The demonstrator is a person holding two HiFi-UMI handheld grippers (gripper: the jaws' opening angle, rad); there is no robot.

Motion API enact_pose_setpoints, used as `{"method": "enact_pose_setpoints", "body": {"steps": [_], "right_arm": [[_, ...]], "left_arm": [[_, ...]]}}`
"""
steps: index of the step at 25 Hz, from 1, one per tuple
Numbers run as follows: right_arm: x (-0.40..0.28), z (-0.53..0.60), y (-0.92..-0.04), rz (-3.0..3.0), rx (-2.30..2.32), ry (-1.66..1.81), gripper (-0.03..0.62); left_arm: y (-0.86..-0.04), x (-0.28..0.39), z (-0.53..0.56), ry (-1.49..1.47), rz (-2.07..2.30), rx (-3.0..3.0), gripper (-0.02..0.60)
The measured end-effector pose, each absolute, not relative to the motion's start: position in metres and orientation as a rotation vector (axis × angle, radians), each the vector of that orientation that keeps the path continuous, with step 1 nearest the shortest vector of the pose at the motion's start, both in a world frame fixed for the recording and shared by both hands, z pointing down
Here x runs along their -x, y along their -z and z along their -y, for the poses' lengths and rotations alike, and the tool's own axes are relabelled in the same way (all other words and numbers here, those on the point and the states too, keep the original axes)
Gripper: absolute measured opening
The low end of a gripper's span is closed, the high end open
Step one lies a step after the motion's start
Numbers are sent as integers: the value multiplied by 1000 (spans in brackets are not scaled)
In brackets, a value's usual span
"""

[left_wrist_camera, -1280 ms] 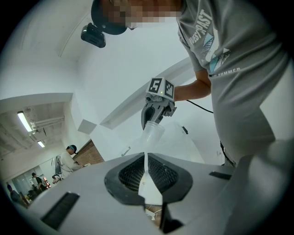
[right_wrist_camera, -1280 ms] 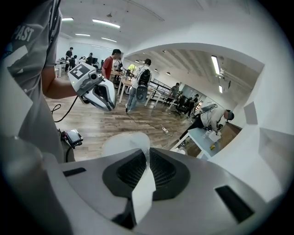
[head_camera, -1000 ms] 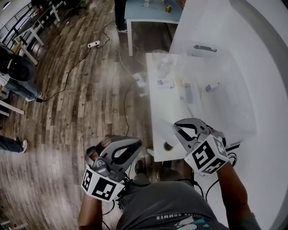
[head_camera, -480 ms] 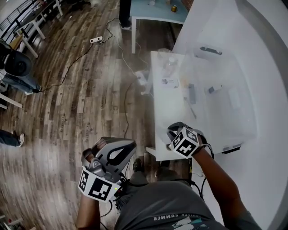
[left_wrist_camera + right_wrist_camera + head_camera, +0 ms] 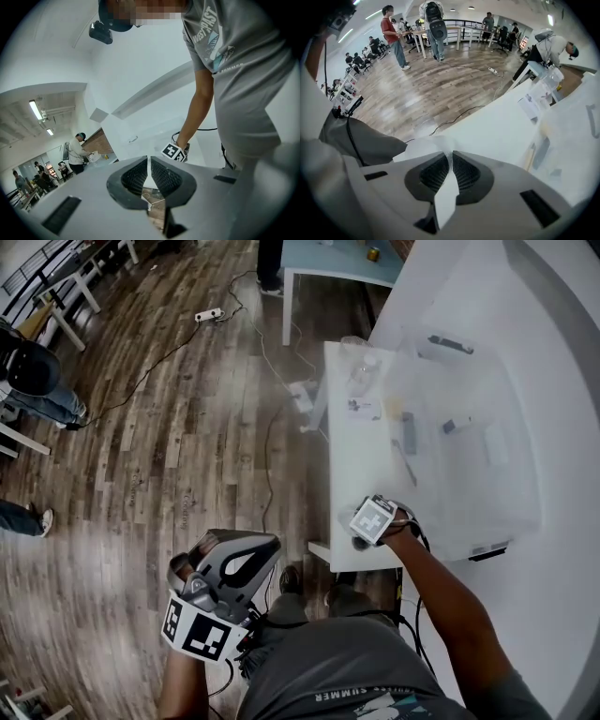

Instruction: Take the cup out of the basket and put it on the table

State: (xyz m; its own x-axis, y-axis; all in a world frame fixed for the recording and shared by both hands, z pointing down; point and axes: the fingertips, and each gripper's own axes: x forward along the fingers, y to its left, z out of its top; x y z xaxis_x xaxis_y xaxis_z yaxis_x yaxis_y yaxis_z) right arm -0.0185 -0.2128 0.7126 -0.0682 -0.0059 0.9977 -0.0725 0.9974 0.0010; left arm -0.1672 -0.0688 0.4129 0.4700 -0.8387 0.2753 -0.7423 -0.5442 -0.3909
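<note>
The right gripper view is showing what the head view is hiding: the right tool [image 5: 451, 157] is pinching the thin wall of the translucent cup [image 5: 423, 146] at the tabletop's [image 5: 352, 465] near left edge, and I cannot tell which way the cup's axis points. The clear basket [image 5: 520, 474] is sitting just right of it. The left tool [image 5: 149, 161], nearly closed and empty, is hanging over the floor [image 5: 169, 446].

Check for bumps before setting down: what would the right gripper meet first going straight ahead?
Probably the white tabletop near its edge; the right gripper pinches a clear plastic cup, depth unclear.
</note>
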Motion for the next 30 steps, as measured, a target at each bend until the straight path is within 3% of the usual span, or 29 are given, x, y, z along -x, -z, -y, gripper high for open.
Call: {"method": "enact_pose_setpoints", "body": {"steps": [16, 19, 27, 28, 30], "right_arm": [[13, 237, -713, 1630, -213, -131, 39], [2, 238, -709, 1615, -253, -146, 80], [46, 255, -616, 1999, -468, -5, 97], [54, 253, -591, 2089, -504, 26, 92], [68, 240, -537, 2273, -535, 55, 12]], "left_arm": [[-417, 157, 57, 658, -1360, 2509, 17], [-417, 151, 56, 659, -1343, 2511, 17], [-411, 139, 52, 657, -1313, 2505, 17], [-411, 139, 52, 658, -1313, 2504, 17], [-410, 139, 52, 659, -1314, 2500, 17]]}}
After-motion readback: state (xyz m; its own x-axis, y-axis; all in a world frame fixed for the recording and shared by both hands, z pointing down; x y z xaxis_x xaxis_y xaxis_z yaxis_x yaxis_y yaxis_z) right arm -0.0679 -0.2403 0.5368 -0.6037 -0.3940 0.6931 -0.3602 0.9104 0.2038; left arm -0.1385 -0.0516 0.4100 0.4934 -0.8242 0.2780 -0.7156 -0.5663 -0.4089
